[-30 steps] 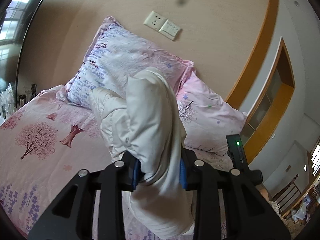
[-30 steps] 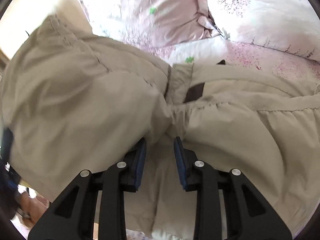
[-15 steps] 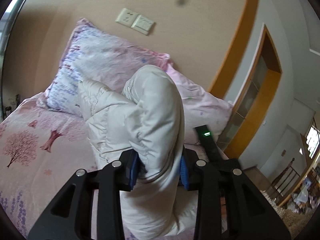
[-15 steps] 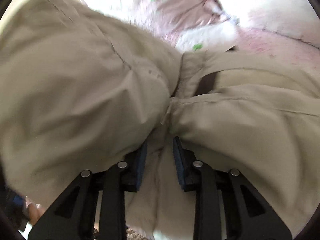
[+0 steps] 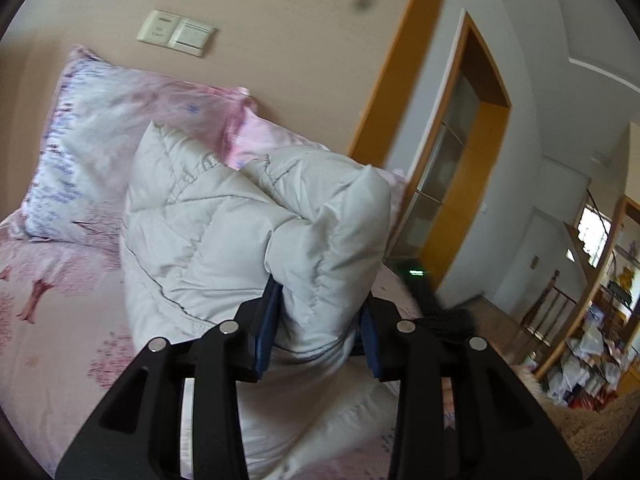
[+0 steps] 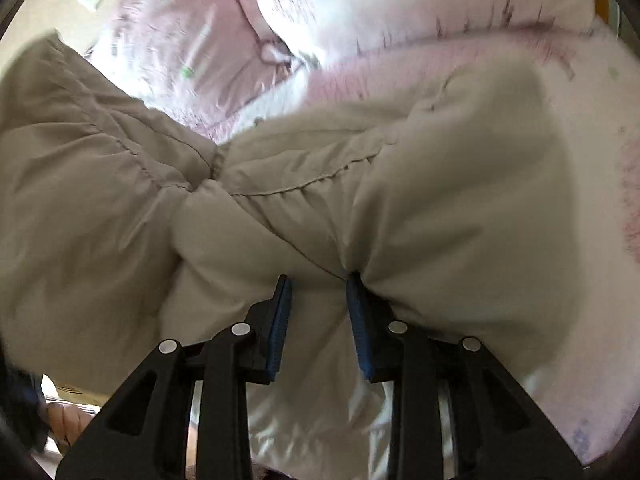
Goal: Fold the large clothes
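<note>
A pale beige quilted puffer jacket [image 5: 224,232] hangs bunched above a pink bed. My left gripper [image 5: 318,324] is shut on a thick fold of the jacket, which bulges up between its blue pads [image 5: 266,332]. In the right wrist view the same jacket [image 6: 120,216] fills most of the frame, creased and gathered. My right gripper [image 6: 320,312] is shut on a pinched fold of the jacket, its blue pads [image 6: 280,328] pressing into the padding. The lower part of the jacket is hidden behind the gripper bodies.
The bed sheet [image 5: 44,344] is pink with tree prints. Two pink pillows [image 5: 104,136] lean on the beige wall under a switch plate [image 5: 176,34]. An orange-framed doorway [image 5: 460,168] and a cluttered room lie to the right. A pillow [image 6: 400,8] lies beyond the jacket.
My left gripper has swung right with the jacket, bringing the doorway into view. My right gripper has shifted over the jacket, and the fold between its pads is wider.
</note>
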`<state>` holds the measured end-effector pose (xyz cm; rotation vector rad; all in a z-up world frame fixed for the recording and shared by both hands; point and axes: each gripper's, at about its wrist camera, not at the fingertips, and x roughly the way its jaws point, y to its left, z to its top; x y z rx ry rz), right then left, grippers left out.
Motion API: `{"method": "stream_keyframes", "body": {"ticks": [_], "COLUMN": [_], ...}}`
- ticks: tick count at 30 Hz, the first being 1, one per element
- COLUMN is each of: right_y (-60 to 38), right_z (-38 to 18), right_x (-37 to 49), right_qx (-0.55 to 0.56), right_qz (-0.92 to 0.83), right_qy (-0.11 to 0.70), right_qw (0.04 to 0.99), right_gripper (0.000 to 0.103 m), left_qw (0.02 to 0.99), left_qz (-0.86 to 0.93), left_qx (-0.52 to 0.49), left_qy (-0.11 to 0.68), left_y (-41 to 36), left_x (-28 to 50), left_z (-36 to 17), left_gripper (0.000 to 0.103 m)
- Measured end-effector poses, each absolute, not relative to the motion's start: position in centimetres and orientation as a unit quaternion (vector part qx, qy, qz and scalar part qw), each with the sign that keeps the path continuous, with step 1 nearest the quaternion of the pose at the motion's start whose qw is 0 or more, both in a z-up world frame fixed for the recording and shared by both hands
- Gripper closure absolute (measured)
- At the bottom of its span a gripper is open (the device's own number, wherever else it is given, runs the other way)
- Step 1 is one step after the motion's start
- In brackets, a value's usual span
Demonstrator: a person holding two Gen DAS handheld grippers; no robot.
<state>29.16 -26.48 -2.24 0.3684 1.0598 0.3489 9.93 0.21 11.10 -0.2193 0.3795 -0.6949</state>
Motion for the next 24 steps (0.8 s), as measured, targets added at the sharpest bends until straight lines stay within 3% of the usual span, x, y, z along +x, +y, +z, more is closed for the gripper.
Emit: {"method": "stream_keyframes", "body": {"ticks": [6, 9, 12, 24], "right_y": [-26.5, -29.3, -33.0, -40.3], "right_z": [-2.2, -0.4, 1.4, 2.9], "right_x": [29.9, 27.8, 25.4, 21.4], "right_qx": [0.178, 0.203, 0.227, 0.275], "right_qz": [0.185, 0.188, 0.163, 0.114], "right_qy": [0.499, 0.455, 0.404, 0.333], "right_qw": [0.828, 0.846, 0.871, 0.895], "right_gripper": [0.073, 0.071, 0.056, 0.055], "left_qw": [0.899, 0.886, 0.878, 0.851], "left_qz": [-0.375, -0.398, -0.413, -0.453], "left_qx": [-0.088, -0.082, -0.071, -0.014], "left_qy": [0.209, 0.223, 0.230, 0.267], "left_y": [-4.3, -6.4, -8.3, -15.8], "left_x": [10.0, 10.3, 10.6, 11.0], "left_z": [9.8, 9.0, 8.4, 4.7], "left_gripper": [0.064, 0.064, 0.065, 0.064]}}
